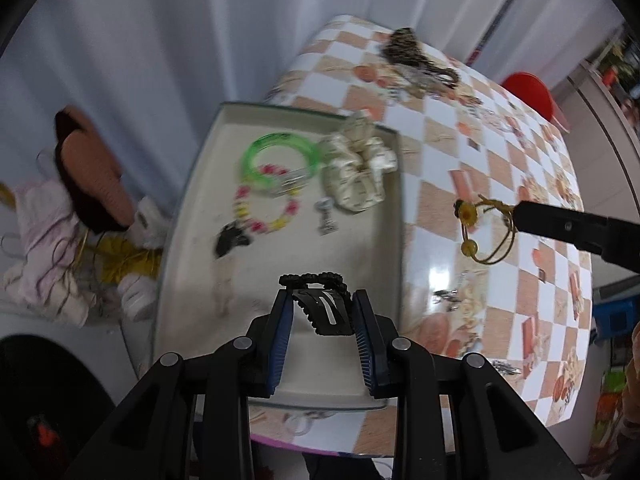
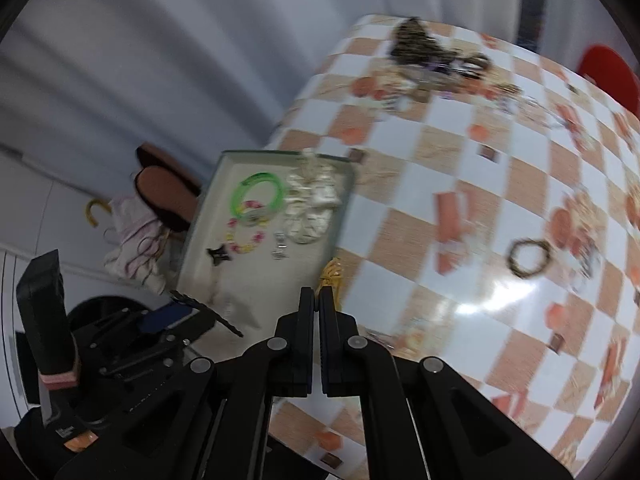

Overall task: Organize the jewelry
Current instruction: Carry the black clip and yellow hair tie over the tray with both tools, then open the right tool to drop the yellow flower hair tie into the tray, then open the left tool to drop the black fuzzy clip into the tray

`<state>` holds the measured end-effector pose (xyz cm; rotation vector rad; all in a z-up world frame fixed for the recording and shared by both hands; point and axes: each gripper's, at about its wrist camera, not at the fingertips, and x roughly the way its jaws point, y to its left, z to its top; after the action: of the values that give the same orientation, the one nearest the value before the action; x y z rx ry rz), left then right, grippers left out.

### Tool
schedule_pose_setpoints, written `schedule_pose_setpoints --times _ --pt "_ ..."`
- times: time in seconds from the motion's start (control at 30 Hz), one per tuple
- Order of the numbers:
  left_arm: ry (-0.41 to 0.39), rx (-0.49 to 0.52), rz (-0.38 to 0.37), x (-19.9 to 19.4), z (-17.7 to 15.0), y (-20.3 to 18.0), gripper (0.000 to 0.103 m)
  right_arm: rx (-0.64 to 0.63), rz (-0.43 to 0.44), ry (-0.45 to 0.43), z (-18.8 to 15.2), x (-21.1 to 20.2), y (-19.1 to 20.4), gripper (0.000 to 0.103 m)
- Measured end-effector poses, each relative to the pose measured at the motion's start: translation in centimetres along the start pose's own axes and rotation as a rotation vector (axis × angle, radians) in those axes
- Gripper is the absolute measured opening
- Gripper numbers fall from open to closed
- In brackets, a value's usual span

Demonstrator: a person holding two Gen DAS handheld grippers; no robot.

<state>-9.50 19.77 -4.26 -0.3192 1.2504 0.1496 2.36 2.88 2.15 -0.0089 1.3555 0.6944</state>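
ITEM 1 – left gripper (image 1: 322, 308): jaws clamped on black hair clip (image 1: 322, 308), braided edge sticking out past the tips. Hangs over near end of tray (image 1: 192, 200), approx 6 o'clock of tray interior.

ITEM 2 – right gripper (image 2: 319, 296): jaws pinched nearly flat, thin yellow cord bracelet (image 1: 478, 228) caught at the tips; beads and small flower charm dangle free above the tablecloth (image 1: 460, 148), at 3 o'clock of tray, outside its rim.

ITEM 3 – tray contents (left-wrist view): green bangle (image 1: 280, 160) at 12 o'clock, touching/overlapping pink-yellow bead bracelet (image 1: 266, 200) below it; cream scrunchie (image 1: 358, 168) at 1–2 o'clock against the right rim; small silver clip (image 1: 326, 218) ctr; small black claw clip (image 1: 230, 240) at 9 o'clock.

ITEM 4 – still loose on cloth: dark beaded ring (image 2: 528, 258) at 3 o'clock of right-wrist view; tangled dark pile (image 2: 424, 46) at far end, 12 o'clock. Frames blurred, finer detail n/a.

STEP (est.): mid-sort; both pieces in transit to tray, neither put down yet.

NEXT (est.): lower hair clip onto bare tray floor at 6 o'clock, spread jaws. Bracelet needs to cross right rim w/o dangling loop snagging, then set clear of scrunchie.
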Motion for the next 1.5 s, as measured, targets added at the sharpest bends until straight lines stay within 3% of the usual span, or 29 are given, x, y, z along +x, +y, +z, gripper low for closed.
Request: schedule_pose_setpoints --times 0.23,0.47,0.67,0.97,1.5 --pt "0.041 -0.067 0.028 1.5 -1.6 2.9 0.035 -0.073 0.058 0.068 0.9 3.9 4.3 0.002" --pt "0.085 -0.086 0.056 3.8 -2.7 4.2 0.035 -0.101 0.093 0.161 0.6 8.4 6.0 0.002" --pt "0.087 -0.103 0.091 5.6 -2.2 4.7 0.035 -0.110 0.033 0.209 0.9 11.8 4.8 0.002" --pt "0.089 -0.092 0.120 7.3 -1.3 4.3 0.035 -0.113 -0.061 0.209 2.8 13.8 2.7 0.002" --pt "0.115 -0.083 0.166 8.7 -1.2 4.1 0.035 -0.097 -0.109 0.253 2.8 16.3 1.7 0.003"
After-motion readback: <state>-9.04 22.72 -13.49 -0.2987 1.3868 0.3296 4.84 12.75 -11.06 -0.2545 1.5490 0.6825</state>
